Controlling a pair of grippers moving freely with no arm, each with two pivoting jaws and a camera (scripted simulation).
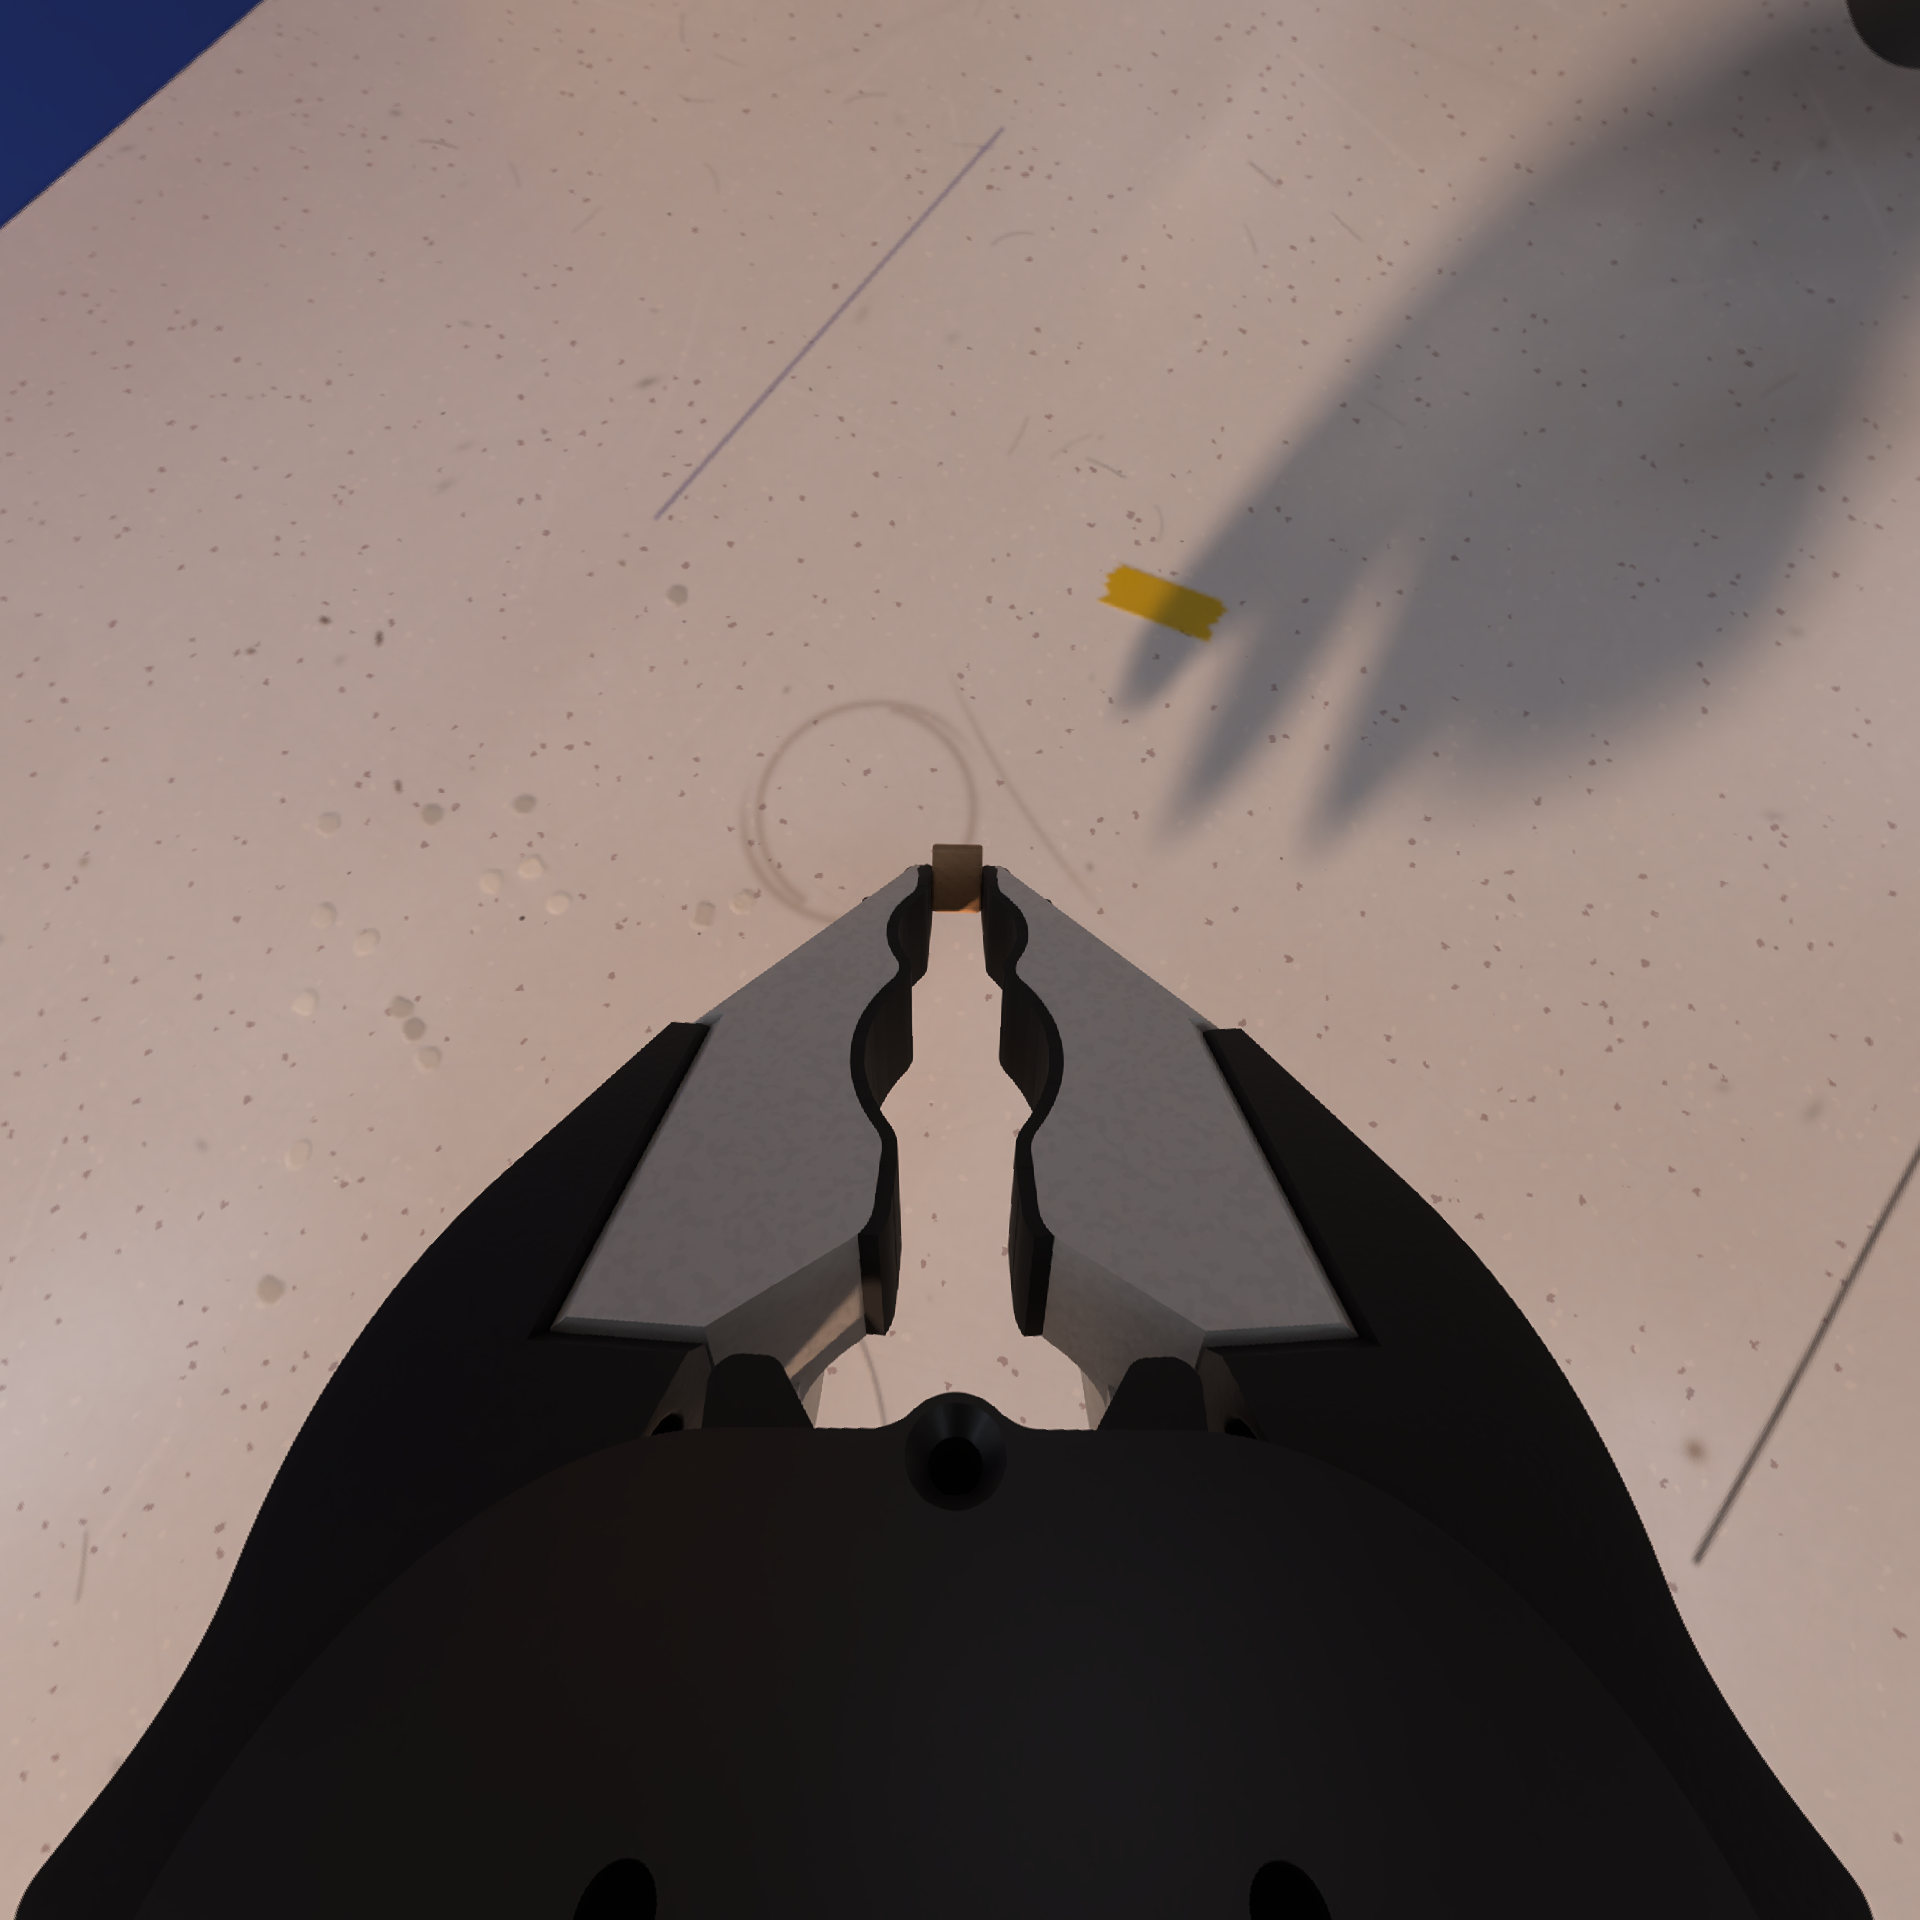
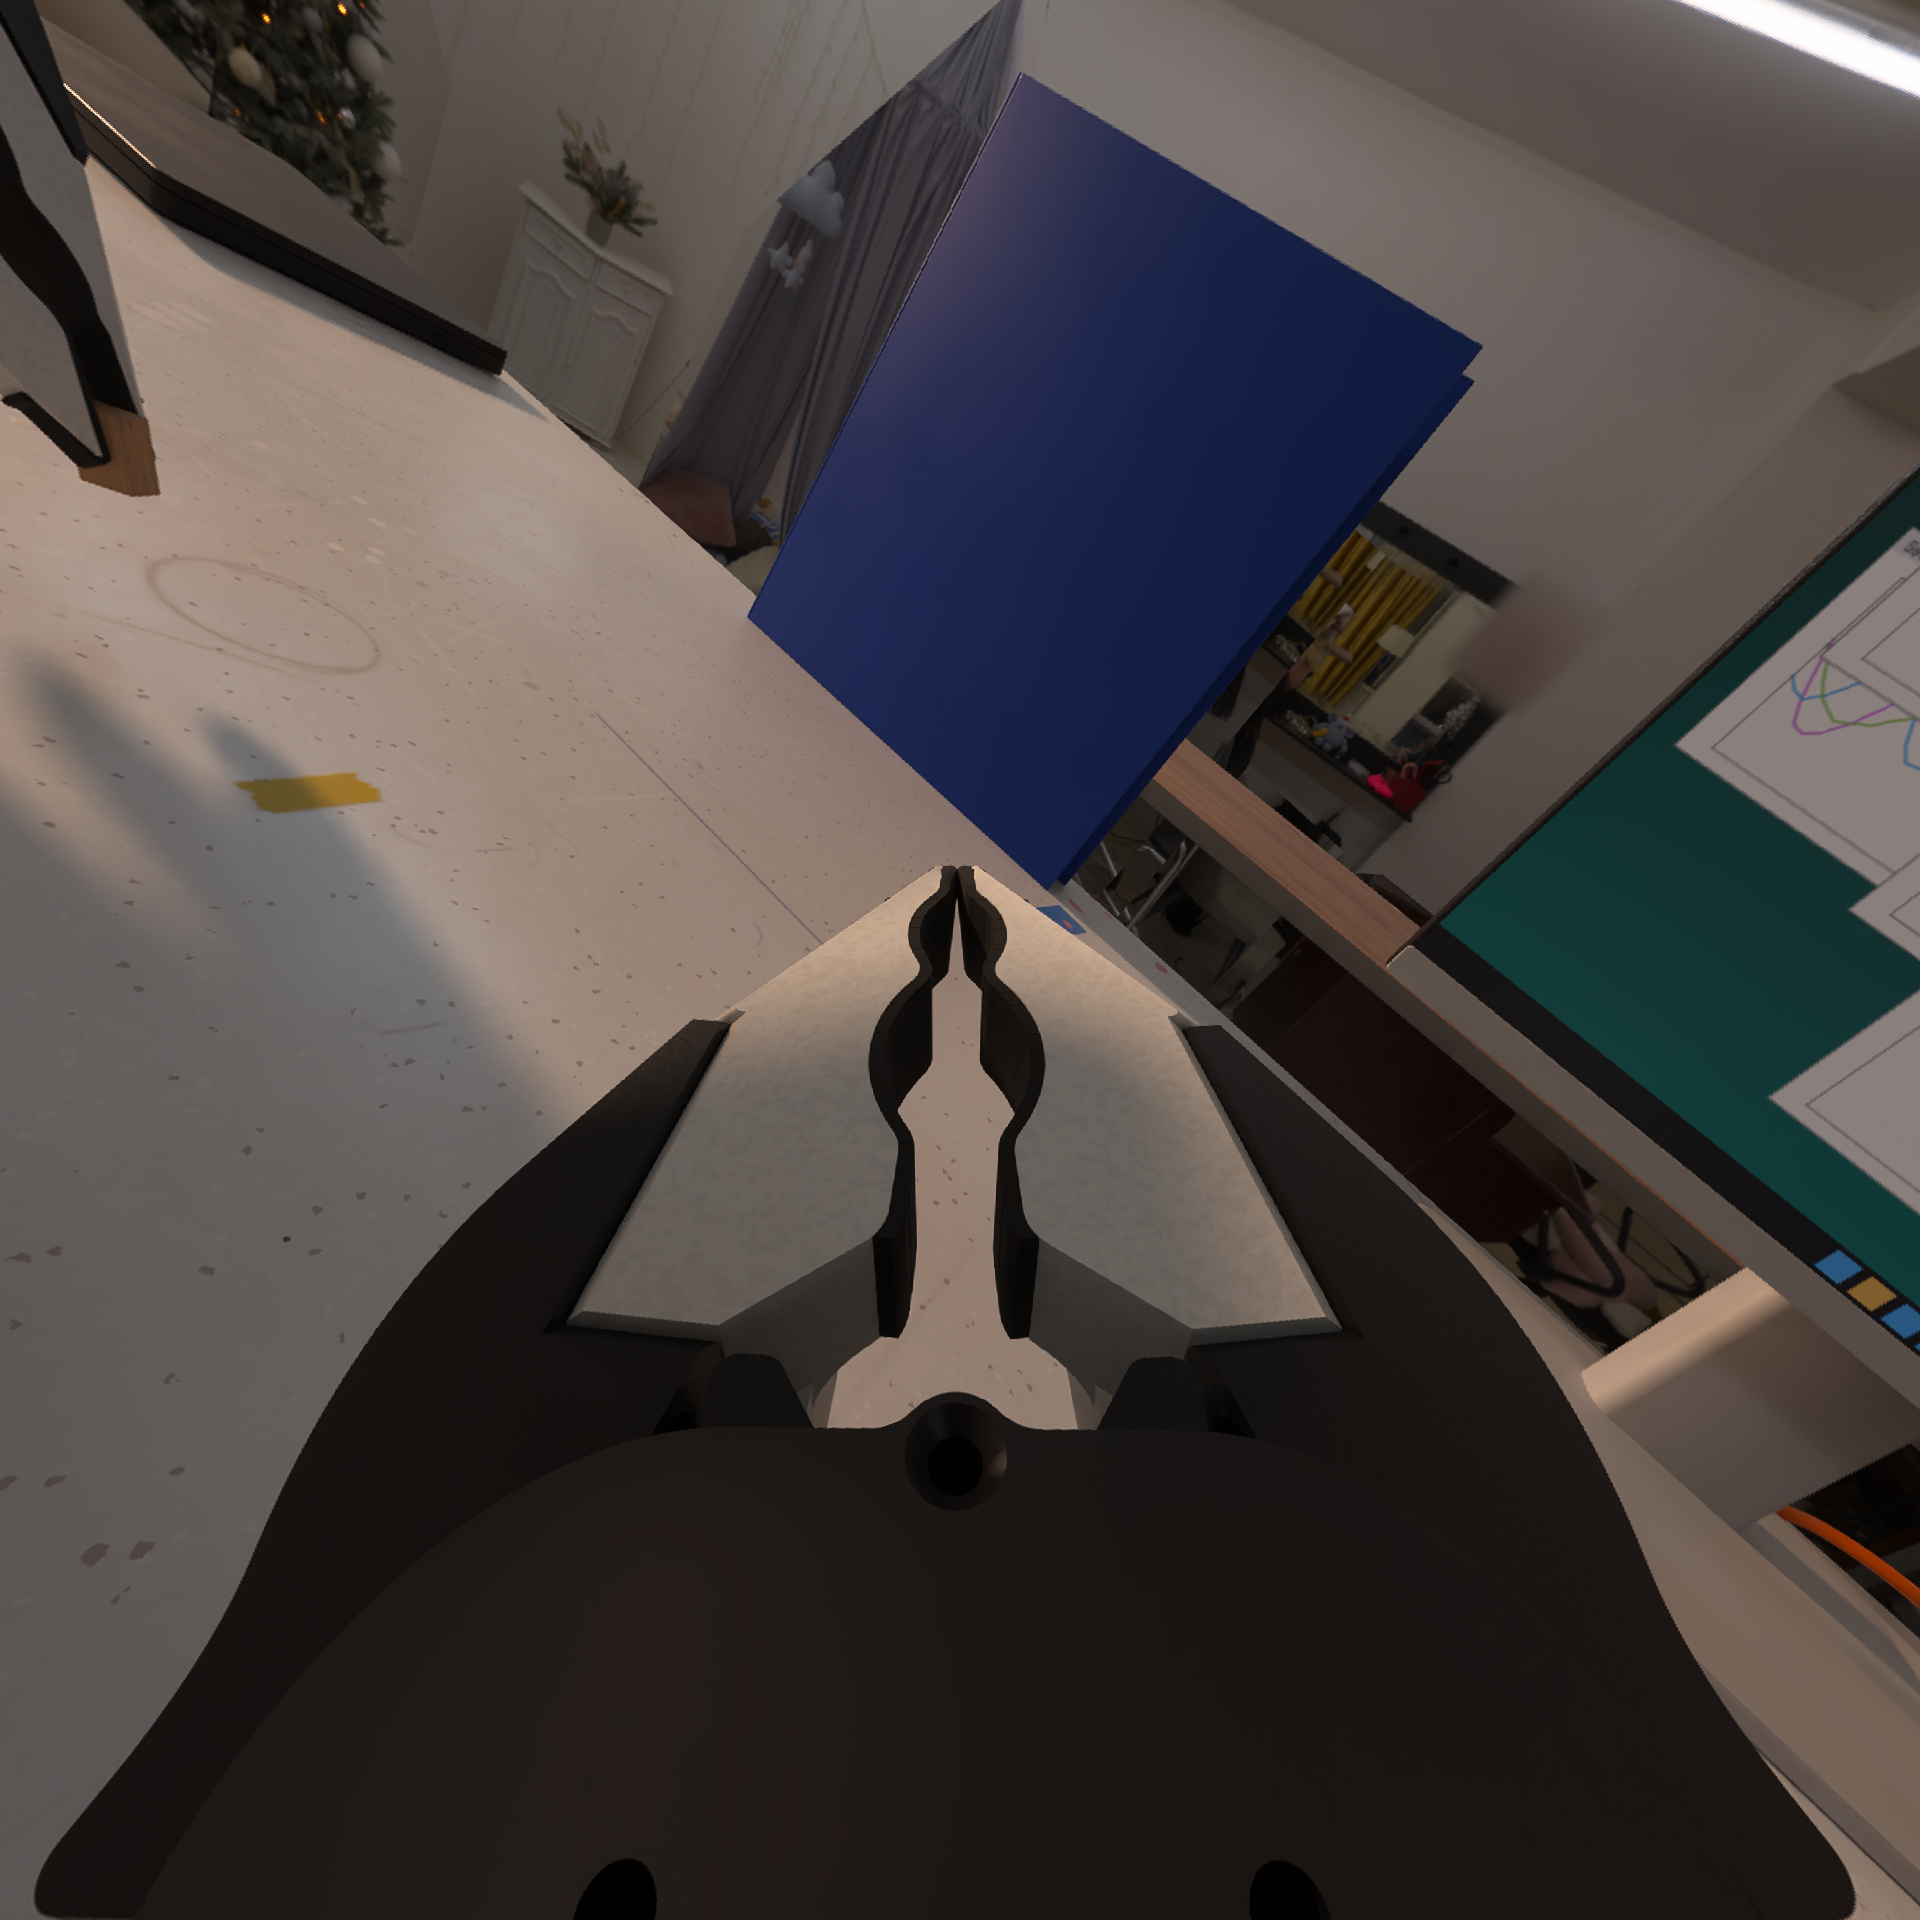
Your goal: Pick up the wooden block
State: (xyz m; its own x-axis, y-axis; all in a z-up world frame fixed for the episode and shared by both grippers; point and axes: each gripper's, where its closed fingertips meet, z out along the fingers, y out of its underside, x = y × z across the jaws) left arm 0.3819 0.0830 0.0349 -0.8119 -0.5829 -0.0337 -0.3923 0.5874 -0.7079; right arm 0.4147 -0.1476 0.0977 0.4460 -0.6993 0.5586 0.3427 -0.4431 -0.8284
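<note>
A small wooden block [image 1: 956,879] is clamped between the tips of my left gripper [image 1: 956,891], above the pale speckled table [image 1: 416,520]. In the right wrist view the same block [image 2: 127,457] shows at the far left, held by the left gripper's fingers [image 2: 52,312] clear of the table. My right gripper [image 2: 956,883] is shut and empty, its tips together, low over the table near its far edge.
A strip of yellow tape [image 1: 1164,601] lies on the table, also in the right wrist view [image 2: 309,792]. A blue panel [image 2: 1091,468] stands at the table's far edge. A monitor [image 2: 1714,987] stands at the right. Gripper shadows fall on the table [image 1: 1507,520].
</note>
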